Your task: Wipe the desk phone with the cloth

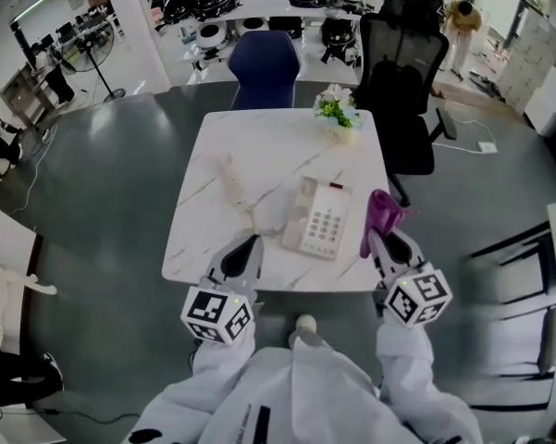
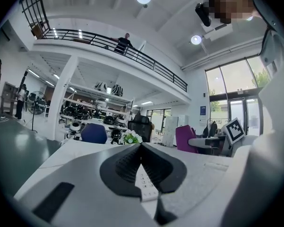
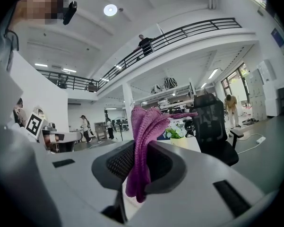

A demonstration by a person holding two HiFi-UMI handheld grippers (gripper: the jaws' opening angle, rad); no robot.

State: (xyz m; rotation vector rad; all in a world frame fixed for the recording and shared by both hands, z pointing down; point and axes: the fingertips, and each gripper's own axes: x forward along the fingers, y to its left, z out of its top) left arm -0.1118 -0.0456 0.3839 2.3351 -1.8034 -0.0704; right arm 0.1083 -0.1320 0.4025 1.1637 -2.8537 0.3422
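The white desk phone (image 1: 319,218) lies flat near the front edge of the white marble table (image 1: 259,137), its keypad facing up. My right gripper (image 1: 377,237) hovers just right of the phone, shut on a purple knitted cloth (image 1: 381,211) that sticks up above the jaws. In the right gripper view the cloth (image 3: 144,141) is pinched in the right gripper (image 3: 142,148) and hangs down behind the jaws. My left gripper (image 1: 250,243) is at the table's front edge, left of the phone. In its own view the left gripper (image 2: 141,145) is shut and empty, with the phone's keys (image 2: 144,181) below.
A pot of white flowers (image 1: 338,111) stands at the table's far right. A pale slender object (image 1: 233,181) lies left of the phone. A blue chair (image 1: 264,67) and a black office chair (image 1: 398,81) stand behind the table.
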